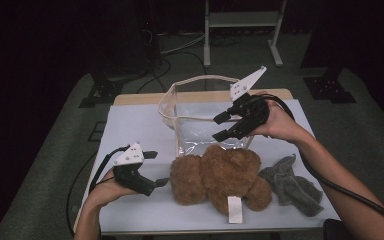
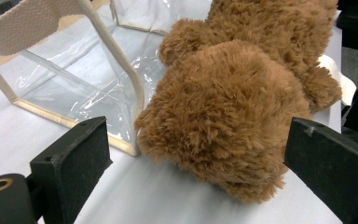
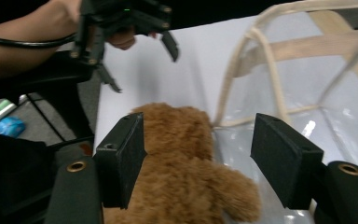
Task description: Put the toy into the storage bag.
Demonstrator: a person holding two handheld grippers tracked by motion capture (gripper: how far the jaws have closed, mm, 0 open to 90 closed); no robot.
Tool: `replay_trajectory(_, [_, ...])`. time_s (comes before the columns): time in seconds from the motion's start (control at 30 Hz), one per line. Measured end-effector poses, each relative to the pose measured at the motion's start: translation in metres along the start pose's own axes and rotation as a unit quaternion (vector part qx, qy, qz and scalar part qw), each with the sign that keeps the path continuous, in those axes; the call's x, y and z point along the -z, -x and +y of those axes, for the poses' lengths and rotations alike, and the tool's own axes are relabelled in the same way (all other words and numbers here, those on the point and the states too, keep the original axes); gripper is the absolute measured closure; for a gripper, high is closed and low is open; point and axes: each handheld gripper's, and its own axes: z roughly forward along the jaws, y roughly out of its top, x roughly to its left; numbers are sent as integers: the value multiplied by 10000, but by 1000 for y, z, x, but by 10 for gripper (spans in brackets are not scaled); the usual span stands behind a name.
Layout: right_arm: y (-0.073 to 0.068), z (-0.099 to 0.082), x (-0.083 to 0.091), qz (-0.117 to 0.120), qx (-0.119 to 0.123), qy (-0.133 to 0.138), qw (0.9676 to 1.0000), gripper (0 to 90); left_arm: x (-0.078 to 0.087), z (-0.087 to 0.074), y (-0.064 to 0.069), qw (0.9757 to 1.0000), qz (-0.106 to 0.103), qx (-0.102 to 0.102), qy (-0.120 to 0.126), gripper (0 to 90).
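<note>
A brown plush bear (image 1: 220,175) lies on the white-covered table (image 1: 135,125), a white tag (image 1: 234,209) sticking out toward the front edge. Behind it stands a clear plastic bag with beige trim (image 1: 200,107), its mouth up. My left gripper (image 1: 159,169) rests just left of the bear, open, and the bear (image 2: 228,116) sits beyond its jaws (image 2: 198,135), untouched. My right gripper (image 1: 216,129) hovers above the bear's back and the bag's front wall, open and empty. In the right gripper view, bear (image 3: 177,177) and bag (image 3: 307,84) lie below the jaws (image 3: 198,126).
A crumpled grey cloth (image 1: 292,182) lies right of the bear near the table's front right corner. The left gripper (image 3: 144,70) shows far off in the right gripper view. A metal rack (image 1: 242,20) and cables stand on the floor behind the table.
</note>
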Motion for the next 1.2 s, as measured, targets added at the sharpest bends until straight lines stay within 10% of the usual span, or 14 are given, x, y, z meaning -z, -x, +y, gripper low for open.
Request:
replay_trajectory(0.7, [-31,-41,-43,436,51,-423,9981,287,0,0,1,10000,-22,5,-8,61])
replay_trajectory(1.2, [-32,-58,-65,-10,292,-900,9955,259,-1,-3,0,10000,-74,27,-52,61])
